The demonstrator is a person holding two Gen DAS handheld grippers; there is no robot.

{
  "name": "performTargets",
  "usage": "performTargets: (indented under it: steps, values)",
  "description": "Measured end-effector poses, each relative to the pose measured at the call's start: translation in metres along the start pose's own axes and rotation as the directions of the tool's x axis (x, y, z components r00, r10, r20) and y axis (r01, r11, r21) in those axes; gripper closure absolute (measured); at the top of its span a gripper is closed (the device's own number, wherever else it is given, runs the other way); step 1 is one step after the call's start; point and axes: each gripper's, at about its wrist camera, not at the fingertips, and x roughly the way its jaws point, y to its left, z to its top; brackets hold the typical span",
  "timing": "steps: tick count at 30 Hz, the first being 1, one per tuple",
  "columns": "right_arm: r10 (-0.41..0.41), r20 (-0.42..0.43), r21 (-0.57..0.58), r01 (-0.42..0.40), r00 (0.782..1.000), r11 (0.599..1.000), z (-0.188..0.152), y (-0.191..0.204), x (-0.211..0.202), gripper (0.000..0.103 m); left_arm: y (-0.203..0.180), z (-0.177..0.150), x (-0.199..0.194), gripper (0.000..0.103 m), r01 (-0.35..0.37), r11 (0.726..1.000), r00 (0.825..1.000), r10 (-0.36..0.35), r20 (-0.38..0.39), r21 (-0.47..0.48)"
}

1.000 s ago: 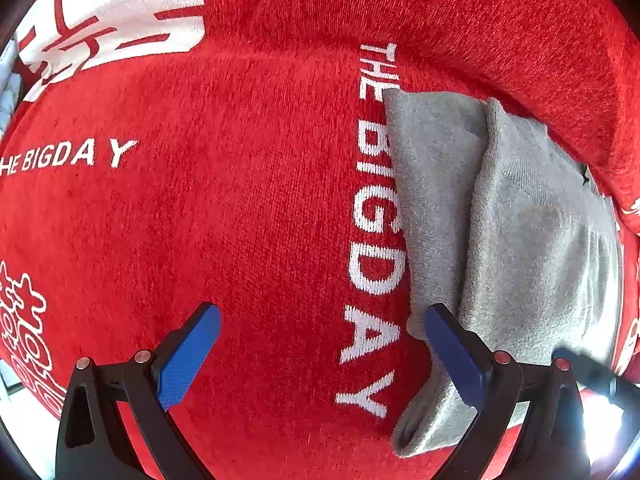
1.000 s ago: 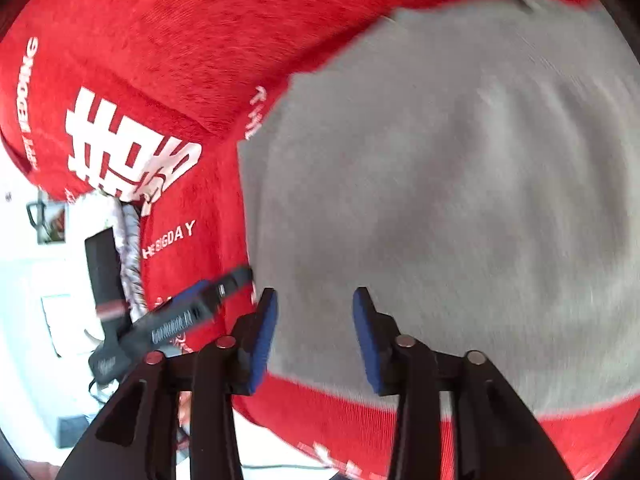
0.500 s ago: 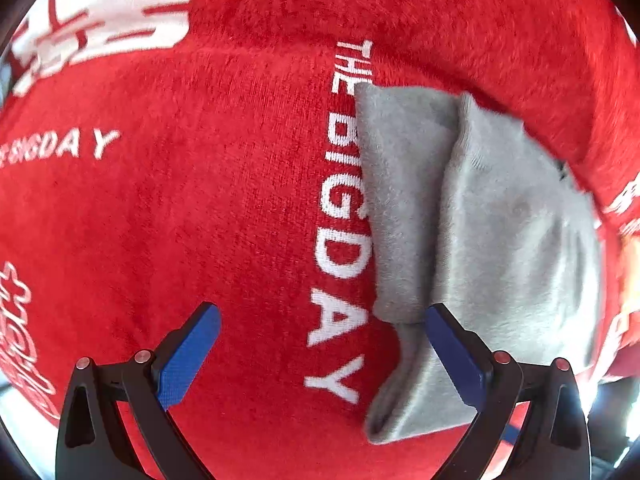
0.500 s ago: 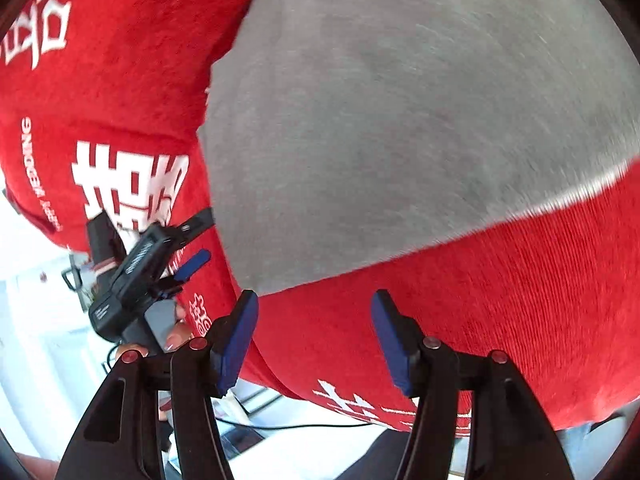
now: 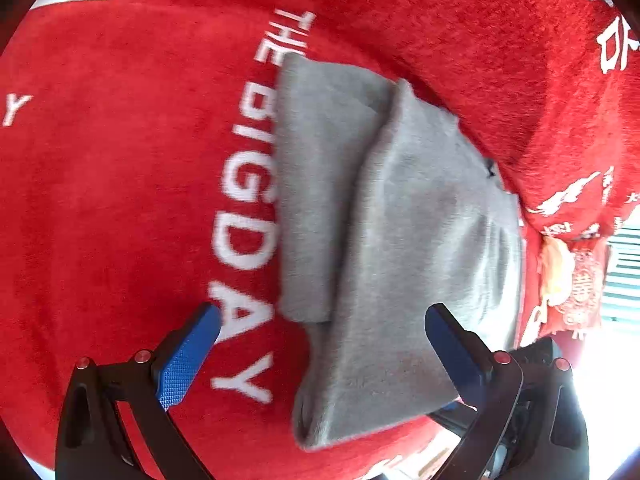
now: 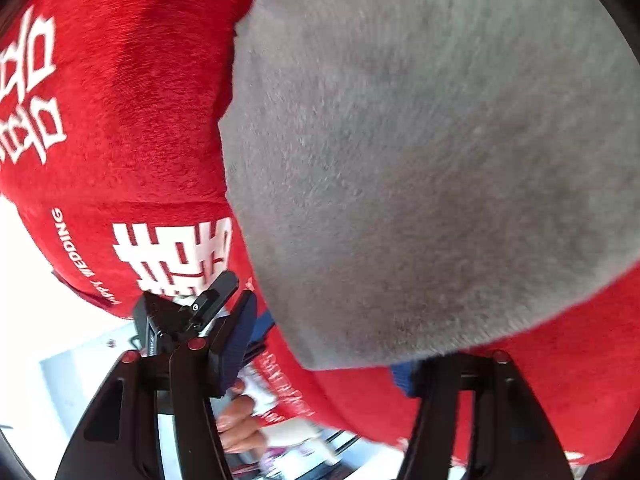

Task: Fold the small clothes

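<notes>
A grey folded garment (image 5: 400, 240) lies on a red blanket (image 5: 120, 180) printed with white letters. My left gripper (image 5: 322, 312) stands open just above it, and the garment's near left corner lies between its blue pads. In the right wrist view the same garment (image 6: 420, 140) fills the upper right. My right gripper (image 6: 324, 340) straddles the near edge of garment and blanket. Its jaws are closing with that edge between them; the left pad (image 6: 240, 336) stands clear of the cloth. The right pad is mostly hidden under the fabric.
The blanket (image 6: 140, 100) drops off at its near edge, with bright floor below. A red patterned packet (image 5: 576, 280) lies at the right edge of the bedding. A person's hand (image 6: 236, 420) holds the other gripper's black frame (image 6: 188, 312) low on the left.
The left gripper has swung right, so the garment's corner now sits between its fingers. The right gripper has rolled and sunk to the garment's near edge, its jaws wider than at first.
</notes>
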Motion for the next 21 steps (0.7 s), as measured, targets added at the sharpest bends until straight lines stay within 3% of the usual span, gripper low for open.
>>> performTargets:
  steps: [1, 6, 10, 14, 17, 19, 21]
  values:
    - [0.012, -0.022, -0.015, -0.013, 1.000, 1.000, 0.002, 0.004, 0.001, 0.095, -0.003, 0.002, 0.003, 0.001, 0.007, 1.000, 1.000, -0.007, -0.004, 0.008]
    - [0.055, -0.030, -0.183, -0.060, 0.998, 0.981, 0.005, 0.044, -0.020, 0.095, -0.021, 0.015, 0.014, 0.001, 0.104, 0.994, 0.993, -0.102, -0.051, 0.036]
    - [0.069, -0.036, -0.254, -0.076, 0.997, 0.964, 0.007, 0.062, -0.034, 0.095, -0.047, 0.028, 0.025, 0.001, 0.172, 0.983, 0.984, -0.168, -0.063, 0.064]
    - [0.044, -0.053, -0.278, -0.057, 0.998, 0.959, 0.004, 0.063, -0.032, 0.095, -0.077, 0.037, 0.038, 0.001, 0.175, 0.977, 0.983, -0.167, -0.072, 0.120]
    - [-0.014, -0.091, -0.288, -0.013, 0.996, 0.957, -0.001, 0.054, -0.025, 0.094, -0.084, 0.039, 0.051, 0.002, 0.110, 0.986, 0.991, -0.098, -0.093, 0.129]
    - [-0.108, -0.131, -0.309, 0.063, 0.985, 0.949, -0.006, 0.049, -0.019, 0.090, -0.085, 0.039, 0.058, 0.040, 0.059, 0.989, 0.994, -0.046, -0.094, 0.138]
    - [-0.210, -0.155, -0.344, 0.146, 0.965, 0.928, -0.010, 0.046, -0.018, 0.087, -0.086, 0.038, 0.059, 0.056, 0.001, 0.986, 0.997, 0.013, -0.079, 0.169]
